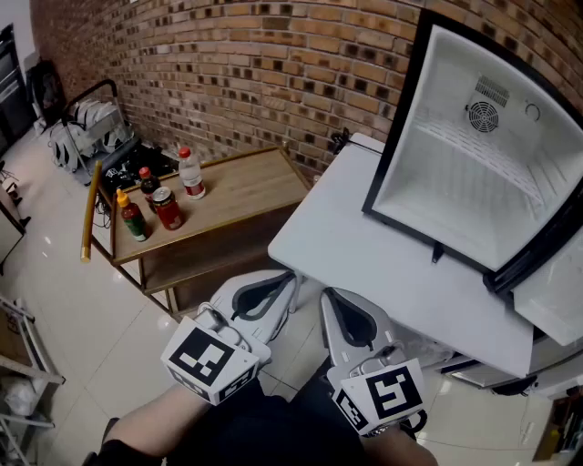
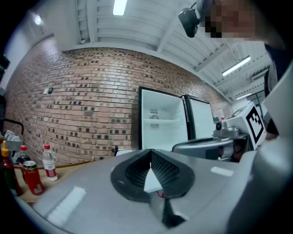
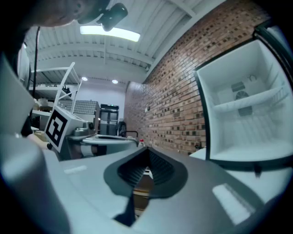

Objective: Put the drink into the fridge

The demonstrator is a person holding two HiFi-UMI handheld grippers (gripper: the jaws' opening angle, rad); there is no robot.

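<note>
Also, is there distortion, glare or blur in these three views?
Head view: sharp, evenly lit; the brick wall bows with wide-angle distortion. Left gripper view: dark rounded corners, glare from the ceiling lamp, a soft near body on the left gripper. Right gripper view: same fisheye curve; the fridge interior looks bright and pale.

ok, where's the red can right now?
Head view, left side: the red can stands on the wooden cart, between the yellow-capped bottle and the water bottle, apart from the open fridge at right.
</note>
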